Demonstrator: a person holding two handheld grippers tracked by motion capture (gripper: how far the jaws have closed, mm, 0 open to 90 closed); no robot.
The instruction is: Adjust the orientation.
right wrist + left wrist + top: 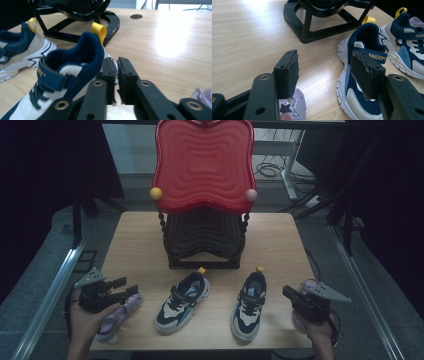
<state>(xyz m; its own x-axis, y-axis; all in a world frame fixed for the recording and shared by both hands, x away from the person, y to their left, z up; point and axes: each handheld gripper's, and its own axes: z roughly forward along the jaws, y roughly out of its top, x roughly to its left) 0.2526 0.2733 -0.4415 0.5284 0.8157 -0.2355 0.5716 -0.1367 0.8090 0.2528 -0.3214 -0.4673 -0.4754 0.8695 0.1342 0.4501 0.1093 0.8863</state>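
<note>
Left hand-held gripper [324, 72]: released, jaws wide above the lilac shoe [117, 316] at the worktop [135, 235] front-left edge, lined up to take it.
Right hand-held gripper [117, 80]: clenched empty beside the right sneaker [62, 82], apparently to nudge it.
Rack [202, 240]: behind the sneakers, likely destination.

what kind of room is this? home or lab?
Most likely a lab or recording workspace, not a home: a lone wooden table ringed by dark curtains, with cables on the floor behind and metal frame rails alongside it.
</note>
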